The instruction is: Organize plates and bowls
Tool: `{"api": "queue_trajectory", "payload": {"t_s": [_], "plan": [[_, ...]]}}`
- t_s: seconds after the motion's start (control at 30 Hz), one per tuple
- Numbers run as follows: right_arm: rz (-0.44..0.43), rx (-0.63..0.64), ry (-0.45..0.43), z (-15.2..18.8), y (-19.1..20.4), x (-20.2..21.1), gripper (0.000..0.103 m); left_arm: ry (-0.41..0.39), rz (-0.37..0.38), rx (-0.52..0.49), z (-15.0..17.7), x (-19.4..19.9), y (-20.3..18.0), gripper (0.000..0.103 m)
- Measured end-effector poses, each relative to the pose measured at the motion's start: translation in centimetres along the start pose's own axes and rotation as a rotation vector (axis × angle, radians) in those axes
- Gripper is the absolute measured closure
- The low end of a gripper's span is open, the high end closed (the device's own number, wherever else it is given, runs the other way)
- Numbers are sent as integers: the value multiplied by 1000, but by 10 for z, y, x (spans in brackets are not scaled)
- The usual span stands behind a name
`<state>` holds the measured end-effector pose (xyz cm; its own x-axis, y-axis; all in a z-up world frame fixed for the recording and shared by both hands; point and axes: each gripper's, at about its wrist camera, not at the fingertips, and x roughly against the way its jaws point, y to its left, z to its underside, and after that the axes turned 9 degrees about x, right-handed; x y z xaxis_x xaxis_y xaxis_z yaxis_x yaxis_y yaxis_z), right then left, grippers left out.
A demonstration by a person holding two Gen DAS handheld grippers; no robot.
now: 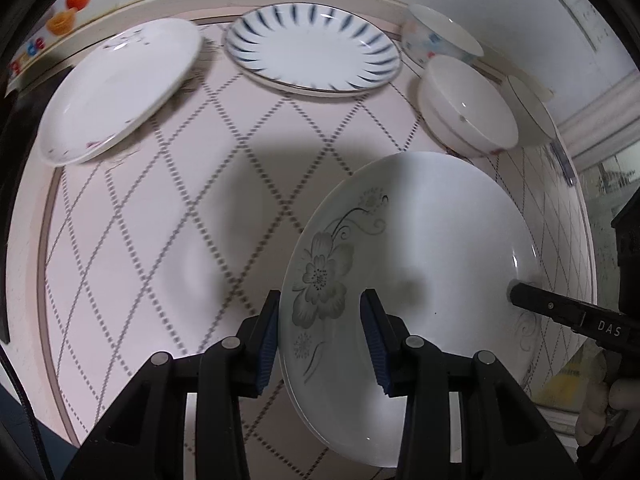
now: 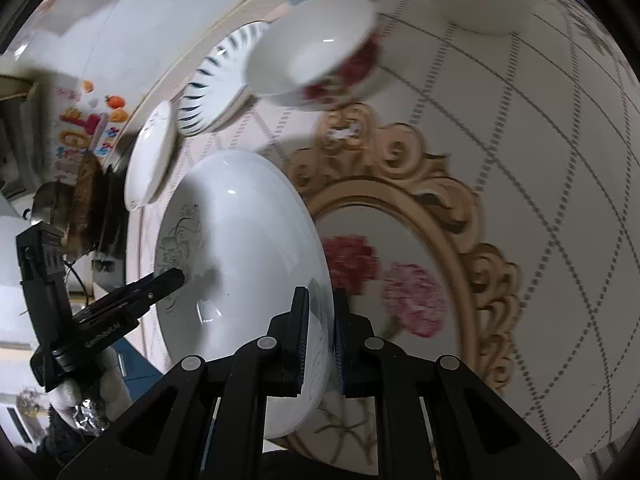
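Note:
A white plate with a grey flower [image 1: 432, 248] is held tilted above the table. My left gripper [image 1: 320, 340] straddles its left rim with the jaws apart, pads not touching it. My right gripper [image 2: 320, 336] is shut on the opposite rim of the same plate [image 2: 248, 248]; its finger [image 1: 560, 308] shows at the right in the left wrist view. The left gripper also shows in the right wrist view [image 2: 176, 280]. On the table lie a white plate with small marks [image 1: 120, 88], a blue-striped plate [image 1: 312, 48] and bowls [image 1: 464, 108].
The round table [image 1: 160, 240] has a pink cloth with a grey diamond pattern and a gold-framed flower print [image 2: 400, 280]. A patterned bowl [image 1: 436, 36] and a third bowl [image 1: 532, 108] stand at the far right. A wall runs behind the table.

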<state>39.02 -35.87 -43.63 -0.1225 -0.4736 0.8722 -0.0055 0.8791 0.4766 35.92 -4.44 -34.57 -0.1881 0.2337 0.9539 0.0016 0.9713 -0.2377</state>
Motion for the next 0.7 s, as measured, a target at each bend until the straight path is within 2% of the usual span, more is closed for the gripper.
{"api": "queue_trajectory", "payload": {"t_s": [0.33,0.7], "plan": [[-13,-61,1,4,-36,-1,90,28,-34,-34,-10,-23,-22,67],[-34,-82,23,4,-39,-6,90,22,-100,-79,-15,-32,-45,67]]}}
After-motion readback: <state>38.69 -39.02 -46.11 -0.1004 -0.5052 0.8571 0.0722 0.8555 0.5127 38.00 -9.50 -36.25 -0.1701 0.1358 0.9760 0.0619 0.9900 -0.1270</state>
